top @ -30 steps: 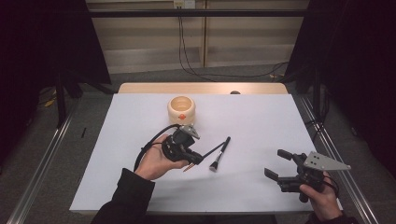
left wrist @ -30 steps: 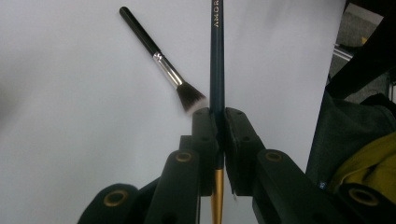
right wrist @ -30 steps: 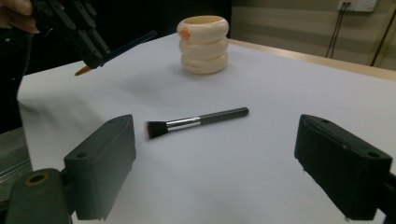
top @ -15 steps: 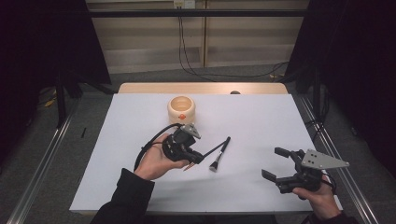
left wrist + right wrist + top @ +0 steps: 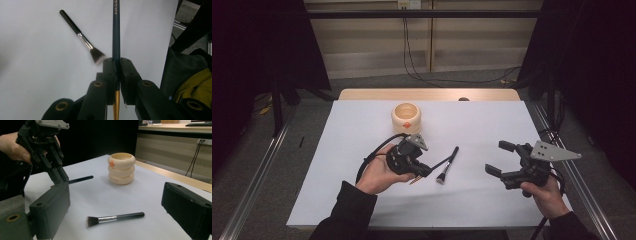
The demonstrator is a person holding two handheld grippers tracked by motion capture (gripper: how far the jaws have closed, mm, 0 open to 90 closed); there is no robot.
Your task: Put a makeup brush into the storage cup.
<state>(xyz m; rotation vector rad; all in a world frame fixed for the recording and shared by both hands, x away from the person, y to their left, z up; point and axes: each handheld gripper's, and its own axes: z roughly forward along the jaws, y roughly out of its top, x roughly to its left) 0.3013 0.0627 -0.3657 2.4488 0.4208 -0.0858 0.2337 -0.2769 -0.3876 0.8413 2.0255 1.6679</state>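
Camera setup: one high, two gripper-mounted.
High view looks forward and down over the counter [image 5: 362, 125]; both gripper views sit low and close, sharing the flat brush [image 5: 82, 40].

Right claw [image 5: 503, 159] now slightly nearer the table's middle and the brush [image 5: 447, 164].
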